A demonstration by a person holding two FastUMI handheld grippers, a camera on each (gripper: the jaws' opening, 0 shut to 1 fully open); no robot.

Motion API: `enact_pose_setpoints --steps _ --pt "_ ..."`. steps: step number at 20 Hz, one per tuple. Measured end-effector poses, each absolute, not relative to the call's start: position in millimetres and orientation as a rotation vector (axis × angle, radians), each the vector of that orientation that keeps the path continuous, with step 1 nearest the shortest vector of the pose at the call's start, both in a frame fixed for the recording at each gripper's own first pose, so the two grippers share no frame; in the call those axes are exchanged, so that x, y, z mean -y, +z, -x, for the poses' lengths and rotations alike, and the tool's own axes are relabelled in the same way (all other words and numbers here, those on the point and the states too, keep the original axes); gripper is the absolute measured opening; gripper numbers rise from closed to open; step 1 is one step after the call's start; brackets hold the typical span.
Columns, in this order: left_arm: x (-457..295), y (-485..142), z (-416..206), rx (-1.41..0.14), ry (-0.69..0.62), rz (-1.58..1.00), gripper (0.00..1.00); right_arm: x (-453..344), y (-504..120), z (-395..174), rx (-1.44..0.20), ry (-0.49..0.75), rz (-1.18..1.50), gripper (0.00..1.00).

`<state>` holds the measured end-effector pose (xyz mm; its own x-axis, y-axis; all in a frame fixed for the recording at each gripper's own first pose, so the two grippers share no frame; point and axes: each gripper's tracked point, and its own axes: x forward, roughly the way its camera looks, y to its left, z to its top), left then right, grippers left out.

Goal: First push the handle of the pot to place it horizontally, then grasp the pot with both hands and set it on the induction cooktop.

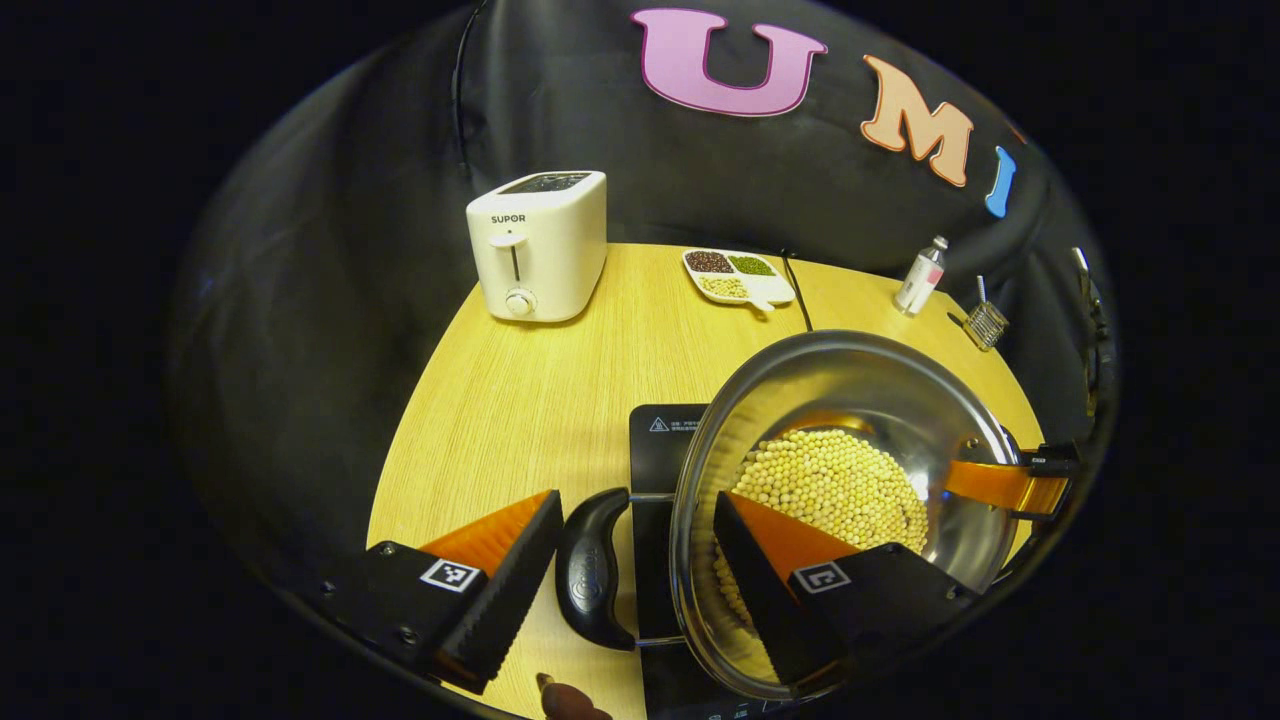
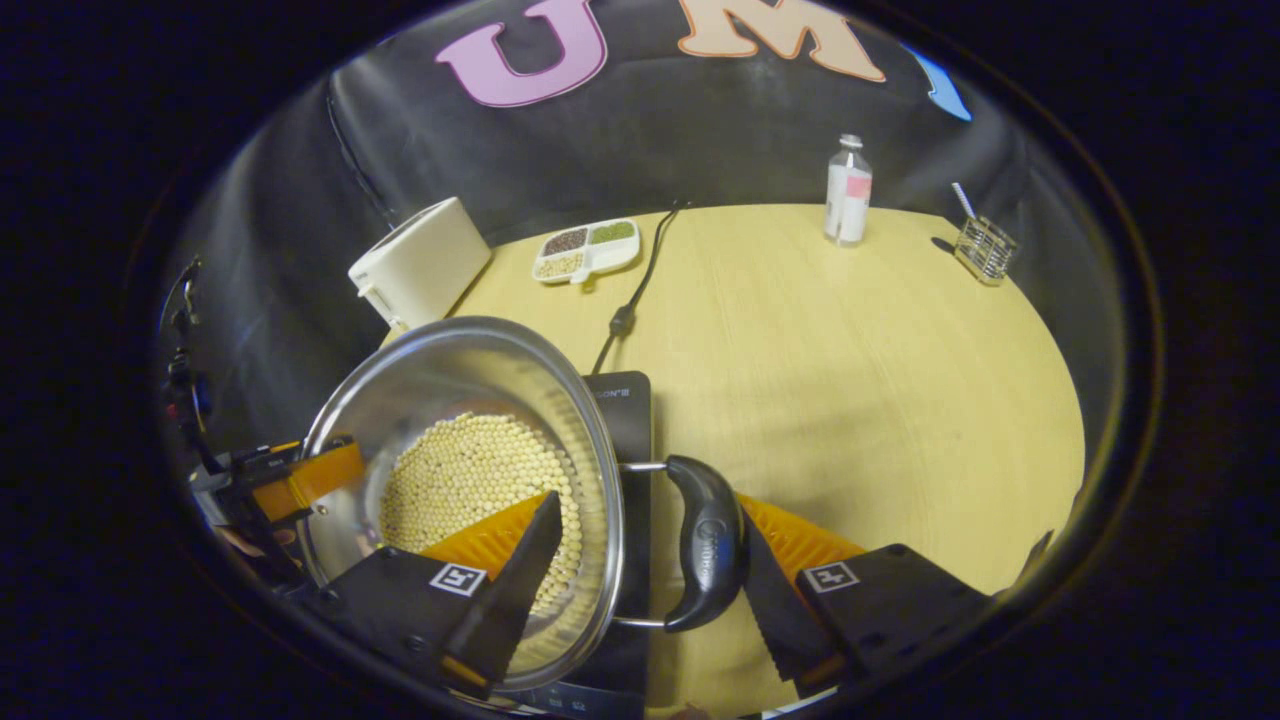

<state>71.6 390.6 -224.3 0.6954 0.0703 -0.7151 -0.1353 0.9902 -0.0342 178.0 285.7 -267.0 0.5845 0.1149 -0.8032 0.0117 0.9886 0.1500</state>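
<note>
A steel pot [image 1: 850, 380] holding pale beans [image 1: 830, 485] sits over the black induction cooktop [image 1: 660, 440]. In the left gripper view my left gripper [image 1: 636, 497] straddles the pot's black side handle [image 1: 592, 570]: one finger is against the handle's outside, the other inside the pot wall. Across the pot, the right gripper [image 1: 1010, 485] shows at the far rim. In the right gripper view my right gripper [image 2: 648, 500] holds the opposite handle [image 2: 708, 540] and the pot [image 2: 450, 370] wall the same way, above the cooktop [image 2: 625, 400]. The left gripper [image 2: 300, 480] shows beyond.
On the round wooden table [image 2: 850, 380], a white toaster [image 1: 540, 245] stands at the back, with a divided dish of beans [image 1: 738, 275] beside it. A small bottle [image 2: 848, 190] and a wire basket [image 2: 985, 247] stand at the far edge. The cooktop's cable [image 2: 635, 290] runs back.
</note>
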Motion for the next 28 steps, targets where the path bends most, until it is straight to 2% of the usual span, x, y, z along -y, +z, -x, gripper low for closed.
enact_pose_setpoints --steps 3,4,9,10,11,14,15,18,20,21,22,24,26,27,28 --pt "-389.5 -216.6 -72.5 -0.768 0.119 0.078 0.98 -286.5 -263.4 -179.5 -0.933 0.069 -0.150 0.99" --pt "-389.9 -213.0 -74.1 -0.753 0.121 0.072 0.98 -286.2 -260.8 -180.5 -0.926 0.072 -0.154 0.96" --pt "-392.3 -184.2 -87.6 -0.640 0.146 0.017 0.98 -280.3 -235.8 -188.1 -0.843 0.083 -0.141 0.98" --pt "-392.3 -175.9 -87.2 -0.614 0.151 0.001 0.98 -279.4 -228.2 -191.7 -0.816 0.085 -0.146 0.95" --pt "-393.4 -166.0 -89.3 -0.580 0.156 -0.018 0.98 -278.4 -219.8 -193.1 -0.789 0.087 -0.150 0.98" --pt "-390.2 -131.0 -92.4 -0.479 0.163 -0.060 0.97 -271.8 -188.9 -200.4 -0.696 0.091 -0.136 0.94" --pt "-384.5 -117.6 -91.6 -0.441 0.158 -0.066 0.97 -271.6 -176.8 -200.1 -0.659 0.101 -0.134 0.98" --pt "-360.6 -76.7 -87.9 -0.322 0.131 -0.058 0.96 -268.7 -132.2 -200.9 -0.528 0.137 -0.127 0.98" --pt "-344.6 -49.4 -81.3 -0.247 0.125 -0.040 0.96 -270.4 -105.2 -197.5 -0.455 0.174 -0.127 0.94" --pt "-335.0 -35.6 -78.6 -0.208 0.118 -0.024 0.96 -270.6 -91.0 -193.7 -0.414 0.193 -0.126 0.98" --pt "-323.6 -20.4 -76.1 -0.166 0.109 -0.003 0.97 -269.2 -75.8 -191.3 -0.369 0.214 -0.121 0.94" --pt "-305.0 6.2 -66.5 -0.090 0.112 0.008 0.94 -268.4 -50.1 -186.0 -0.288 0.265 -0.119 0.94" --pt "-285.7 34.4 -58.2 0.004 0.130 0.019 0.96 -263.5 -29.1 -176.7 -0.228 0.310 -0.122 0.98" --pt "-274.7 45.6 -55.1 0.042 0.136 0.027 0.94 -255.8 -21.3 -173.0 -0.204 0.323 -0.117 1.00" --pt "-263.5 52.7 -51.2 0.067 0.145 0.033 0.93 -247.9 -13.7 -170.7 -0.182 0.334 -0.112 0.98"
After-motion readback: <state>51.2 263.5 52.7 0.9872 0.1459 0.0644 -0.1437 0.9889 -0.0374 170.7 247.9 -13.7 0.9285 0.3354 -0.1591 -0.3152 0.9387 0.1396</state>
